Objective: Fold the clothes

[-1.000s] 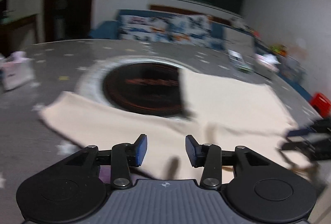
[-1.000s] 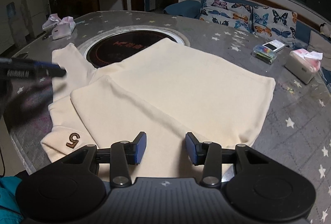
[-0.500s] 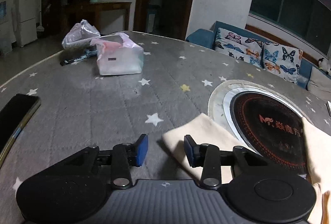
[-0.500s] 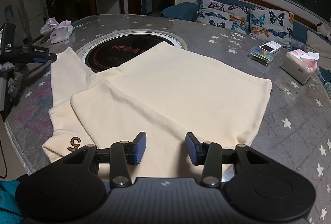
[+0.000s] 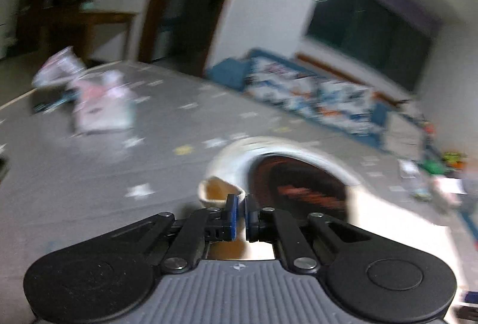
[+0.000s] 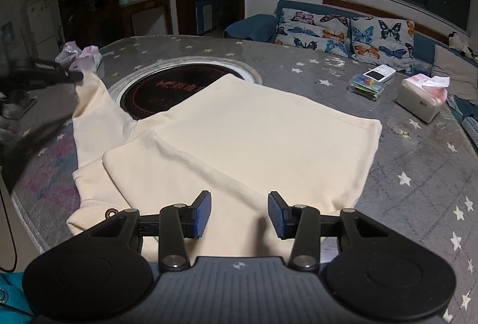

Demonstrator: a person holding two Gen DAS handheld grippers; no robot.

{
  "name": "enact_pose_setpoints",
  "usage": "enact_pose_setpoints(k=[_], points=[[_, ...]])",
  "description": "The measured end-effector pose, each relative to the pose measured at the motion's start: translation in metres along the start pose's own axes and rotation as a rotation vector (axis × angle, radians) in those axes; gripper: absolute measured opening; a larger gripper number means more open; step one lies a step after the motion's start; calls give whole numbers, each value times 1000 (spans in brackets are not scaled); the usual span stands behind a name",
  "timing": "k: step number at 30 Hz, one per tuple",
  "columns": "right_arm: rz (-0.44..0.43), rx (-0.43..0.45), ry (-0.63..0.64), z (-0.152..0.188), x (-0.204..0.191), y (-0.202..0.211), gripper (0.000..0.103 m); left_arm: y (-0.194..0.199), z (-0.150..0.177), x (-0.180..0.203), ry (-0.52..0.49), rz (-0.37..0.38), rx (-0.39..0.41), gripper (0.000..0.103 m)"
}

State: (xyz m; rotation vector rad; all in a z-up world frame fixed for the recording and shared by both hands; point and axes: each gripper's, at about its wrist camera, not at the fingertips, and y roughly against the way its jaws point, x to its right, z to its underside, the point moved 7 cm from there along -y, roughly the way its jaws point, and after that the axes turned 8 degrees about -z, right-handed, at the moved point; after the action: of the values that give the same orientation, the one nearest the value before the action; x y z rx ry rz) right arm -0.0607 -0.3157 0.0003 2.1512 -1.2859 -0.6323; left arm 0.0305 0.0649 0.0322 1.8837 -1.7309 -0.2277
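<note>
A cream sweatshirt (image 6: 239,126) lies spread over the grey star-patterned table (image 6: 418,174), filling the middle of the right wrist view, its far edge overlapping the round dark hotplate (image 6: 167,88) set into the tabletop. One sleeve (image 6: 167,168) is already folded across the body in the lower left of the frame; the other sleeve (image 6: 92,102) runs toward the upper left.

The left gripper (image 5: 240,216) is closed on the cuff (image 5: 219,191) of that sleeve — in its own blurred view the blue pads meet on the ribbed edge at lower centre, with the cuff opening bulging just beyond them. From the right wrist view the same gripper shows as a dark blur at the left edge, the cuff raised off the table and the sleeve hanging down from it.

The right gripper (image 6: 239,215) hovers at the bottom of its frame over the near edge of the sweatshirt, its jaws wide apart and holding nothing.

The cloth looks like a thick, soft knit: light enough for one gripper to carry a sleeve, limp enough to sag and drag whatever is not held. The ribbed cuff and hem are probably the firmest places to pinch, since the doubled fabric gives the pads something to bite — a single flat layer would likely slip or bunch. For the body fold, I would take the hem corner (image 6: 375,126) at right of centre and the shoulder, and lower slowly so the layers settle flat.
</note>
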Motion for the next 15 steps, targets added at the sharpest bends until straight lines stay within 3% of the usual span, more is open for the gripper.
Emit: enact_pose_setpoints(k=[9,15], points=[[19,45,-37,5,12,17,42,71,17,141,-123,464,-26,6],[42,64,-82,14,26,28,42,74,66,203,-217,621,-131,6]])
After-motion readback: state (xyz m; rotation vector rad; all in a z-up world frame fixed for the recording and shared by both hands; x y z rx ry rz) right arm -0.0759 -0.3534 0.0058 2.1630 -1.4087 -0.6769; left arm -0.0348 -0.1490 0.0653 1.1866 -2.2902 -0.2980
